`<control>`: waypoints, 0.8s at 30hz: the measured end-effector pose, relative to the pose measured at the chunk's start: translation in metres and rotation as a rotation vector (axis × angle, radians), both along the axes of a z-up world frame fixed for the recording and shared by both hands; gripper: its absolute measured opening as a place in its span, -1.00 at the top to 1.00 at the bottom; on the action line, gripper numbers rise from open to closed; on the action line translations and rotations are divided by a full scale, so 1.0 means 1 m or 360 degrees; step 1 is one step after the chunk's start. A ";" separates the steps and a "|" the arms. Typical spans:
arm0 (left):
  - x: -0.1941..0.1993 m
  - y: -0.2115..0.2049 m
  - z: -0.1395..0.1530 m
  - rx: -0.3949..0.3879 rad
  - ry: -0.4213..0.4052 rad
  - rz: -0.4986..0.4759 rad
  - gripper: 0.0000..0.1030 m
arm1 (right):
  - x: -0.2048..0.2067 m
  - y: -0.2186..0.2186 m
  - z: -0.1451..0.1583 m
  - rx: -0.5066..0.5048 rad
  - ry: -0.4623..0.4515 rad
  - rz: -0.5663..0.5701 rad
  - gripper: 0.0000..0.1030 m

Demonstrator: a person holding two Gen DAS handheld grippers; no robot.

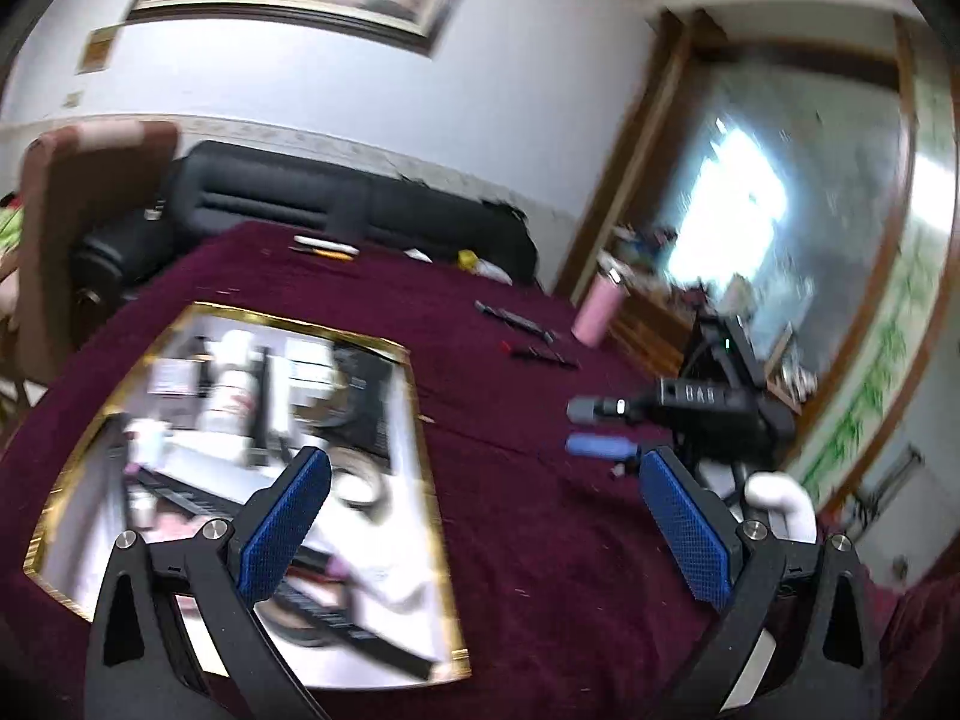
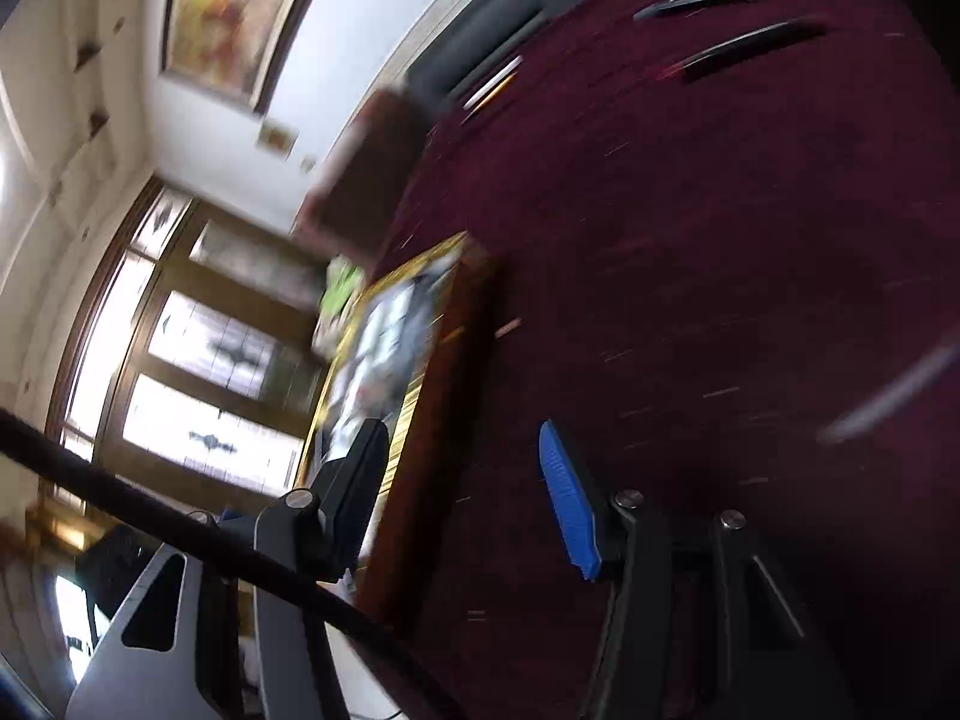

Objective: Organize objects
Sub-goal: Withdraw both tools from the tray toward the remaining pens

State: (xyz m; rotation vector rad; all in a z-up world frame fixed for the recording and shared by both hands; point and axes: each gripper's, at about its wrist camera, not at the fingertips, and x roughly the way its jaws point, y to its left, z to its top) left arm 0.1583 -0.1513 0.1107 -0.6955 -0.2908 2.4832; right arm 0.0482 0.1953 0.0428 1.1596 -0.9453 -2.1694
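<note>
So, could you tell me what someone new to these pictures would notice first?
The dark red tablecloth fills both views, and a gold-framed mirror lies flat on it beneath the open left gripper. Beyond it, pens lie scattered toward the far edge near a pink bottle. The right gripper, also open, hangs tilted beside the mirror.

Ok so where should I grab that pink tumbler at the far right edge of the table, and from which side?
Grip the pink tumbler around the middle of its straight body, below the lid. It stands roughly upright at the table's edge, so come in level from the table side, jaws spanning its width. The open left gripper looks wide enough.
</note>
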 end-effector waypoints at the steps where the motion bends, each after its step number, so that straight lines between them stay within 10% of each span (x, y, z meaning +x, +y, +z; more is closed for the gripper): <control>1: -0.002 0.009 0.000 -0.0024 -0.0015 -0.0019 -0.96 | 0.003 0.015 0.001 0.0007 0.0016 -0.0046 -0.01; 24: -0.061 0.192 -0.045 -0.0896 -0.0284 0.0033 -0.96 | -0.060 0.129 0.011 0.0207 0.0148 -0.0344 0.00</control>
